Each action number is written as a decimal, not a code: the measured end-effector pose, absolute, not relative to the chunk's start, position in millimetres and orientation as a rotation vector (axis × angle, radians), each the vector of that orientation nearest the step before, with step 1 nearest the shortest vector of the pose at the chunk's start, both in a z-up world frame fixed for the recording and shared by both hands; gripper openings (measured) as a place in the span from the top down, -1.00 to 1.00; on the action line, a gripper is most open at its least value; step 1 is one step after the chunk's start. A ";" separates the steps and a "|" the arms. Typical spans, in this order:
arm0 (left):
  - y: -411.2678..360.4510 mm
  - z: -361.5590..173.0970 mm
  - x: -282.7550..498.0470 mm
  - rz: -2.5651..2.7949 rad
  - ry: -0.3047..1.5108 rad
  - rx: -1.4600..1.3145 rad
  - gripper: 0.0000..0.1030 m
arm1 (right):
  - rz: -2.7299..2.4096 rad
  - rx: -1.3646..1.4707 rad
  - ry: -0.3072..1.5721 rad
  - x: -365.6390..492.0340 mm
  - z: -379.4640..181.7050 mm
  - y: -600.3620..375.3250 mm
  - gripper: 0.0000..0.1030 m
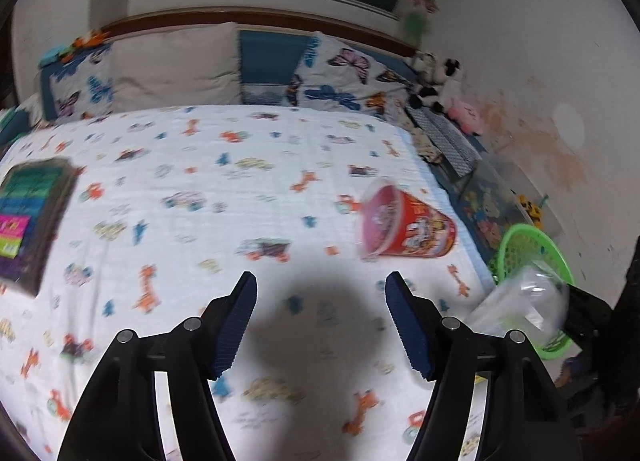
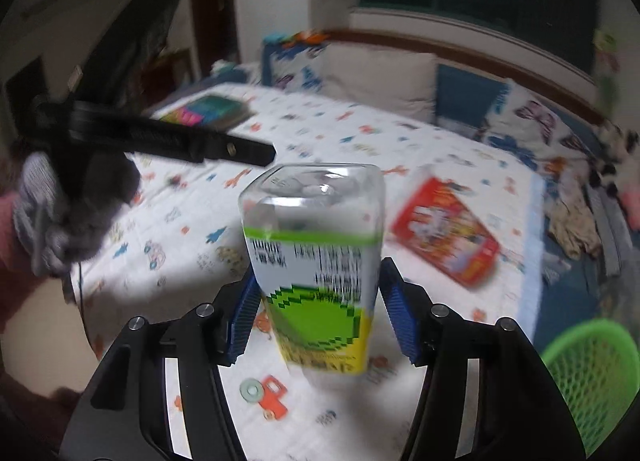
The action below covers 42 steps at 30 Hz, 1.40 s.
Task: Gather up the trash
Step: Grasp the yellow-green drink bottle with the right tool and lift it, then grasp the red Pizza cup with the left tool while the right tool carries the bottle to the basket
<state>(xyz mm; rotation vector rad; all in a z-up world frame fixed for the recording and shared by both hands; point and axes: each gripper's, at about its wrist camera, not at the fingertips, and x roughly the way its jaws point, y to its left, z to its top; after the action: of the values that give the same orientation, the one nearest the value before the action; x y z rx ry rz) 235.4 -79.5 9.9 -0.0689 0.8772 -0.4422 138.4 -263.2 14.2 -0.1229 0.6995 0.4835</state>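
Observation:
My right gripper (image 2: 320,277) is shut on a clear plastic bottle (image 2: 316,245) with a green and yellow label, held up off the bed. In the left wrist view the same bottle (image 1: 524,301) hangs at the right edge, in front of a green mesh basket (image 1: 532,245). A red paper cup (image 1: 404,225) lies on its side on the bedspread, ahead and to the right of my left gripper (image 1: 320,281). That gripper is open with nothing between its blue pads. The red cup (image 2: 448,229) lies just beyond the bottle.
The bed (image 1: 200,181) has a white cartoon-print cover, with pillows (image 1: 172,65) along the headboard. A dark box with coloured print (image 1: 32,217) lies at its left side. Plush toys (image 1: 436,81) and clutter fill the gap by the right wall. A gloved hand (image 2: 52,221) holds the left gripper.

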 end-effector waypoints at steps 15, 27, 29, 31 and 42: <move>-167.3 -21.7 298.1 -0.600 0.915 -0.009 -0.18 | 0.217 0.023 0.617 105.3 58.9 -372.5 -0.11; -199.5 -42.2 311.3 -0.712 0.954 -0.034 0.17 | 0.004 0.111 0.601 78.3 56.7 -445.9 -0.12; -201.8 -43.4 309.6 -0.717 0.956 -0.032 0.33 | -0.014 0.116 0.604 78.1 54.1 -450.5 -0.11; -203.3 -44.6 307.7 -0.720 0.967 -0.030 0.47 | -0.036 0.128 0.613 76.8 49.6 -455.9 -0.11; -212.2 -23.0 259.4 -0.693 0.828 0.020 0.90 | -0.154 0.157 0.673 73.8 19.7 -481.6 -0.12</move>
<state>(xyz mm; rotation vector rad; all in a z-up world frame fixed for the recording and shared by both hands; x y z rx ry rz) 259.4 -212.2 -23.0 0.0202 0.8282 -0.6934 73.8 -481.6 19.7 0.1571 0.6735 -0.1536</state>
